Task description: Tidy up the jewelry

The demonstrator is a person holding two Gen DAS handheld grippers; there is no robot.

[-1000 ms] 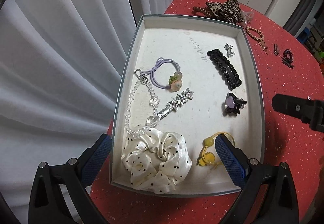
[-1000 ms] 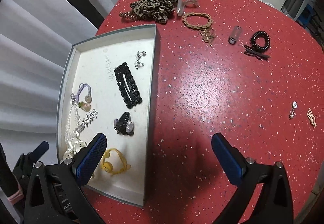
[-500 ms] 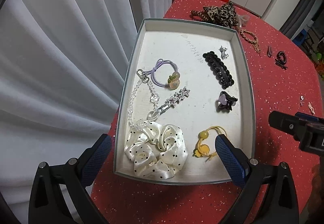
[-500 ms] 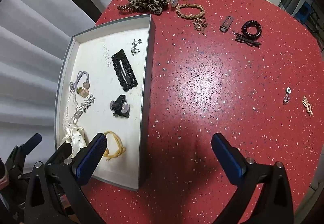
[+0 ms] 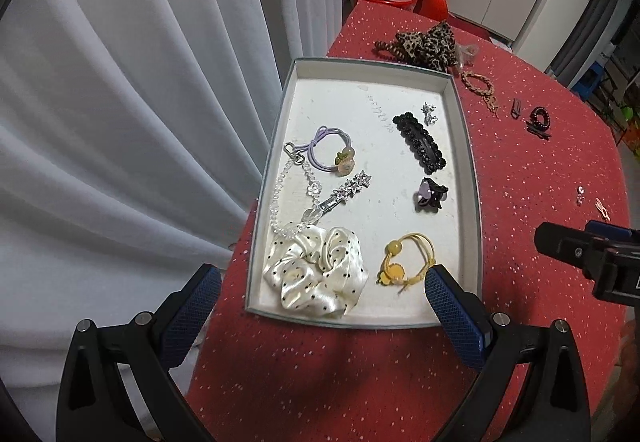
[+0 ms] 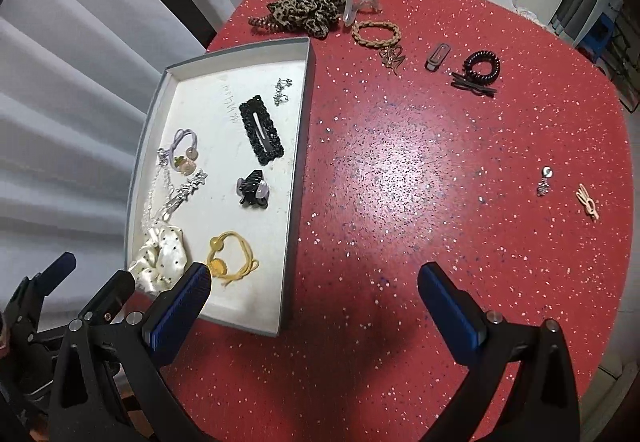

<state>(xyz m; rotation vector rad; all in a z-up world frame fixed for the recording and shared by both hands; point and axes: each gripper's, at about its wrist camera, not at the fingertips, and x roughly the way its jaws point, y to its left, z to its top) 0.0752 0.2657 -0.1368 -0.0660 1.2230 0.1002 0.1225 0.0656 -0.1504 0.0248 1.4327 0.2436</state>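
- Round red speckled table [image 6: 400, 170], filling most of the right wrist view, edged on its left by pale grey curtains [image 5: 120, 122].
- Shallow grey tray [image 5: 468, 146] with a white floor, lying flat on the table's left part, close to the curtain side.
- Left gripper [image 5: 320, 302] held above the tray's near end, jaws spread wide with nothing between them; one blue pad [image 5: 454, 318] overlapping the tray's near right corner in the left wrist view.
- Right gripper [image 6: 312, 302] held over bare tabletop just right of the tray, jaws likewise spread wide and grasping nothing.
- Inside the tray, near end: cream polka-dot scrunchie [image 5: 316, 274], with a yellow hair tie [image 5: 404, 258] beside it.
- Inside the tray, left side: clear bead chain [image 5: 288, 194], touching the scrunchie and running up to a lilac hair tie [image 5: 328, 150]; silver star clip [image 5: 344, 194] lying slantwise across the chain.
- Inside the tray, right side: long black beaded barrette [image 5: 418, 142], small black claw clip [image 5: 430, 194] nearer, tiny silver piece [image 5: 429, 113] at the far end.
- Outside the tray, on the far table: leopard-print scrunchie [image 6: 308, 10], clear claw clip [image 6: 360, 2] touching it, braided tan bracelet [image 6: 376, 34], small grey clip [image 6: 438, 56], black coil hair tie [image 6: 482, 68].
- Far right, well apart from the tray: small silver charm [image 6: 545, 180] and pale bunny-shaped clip [image 6: 587, 202].
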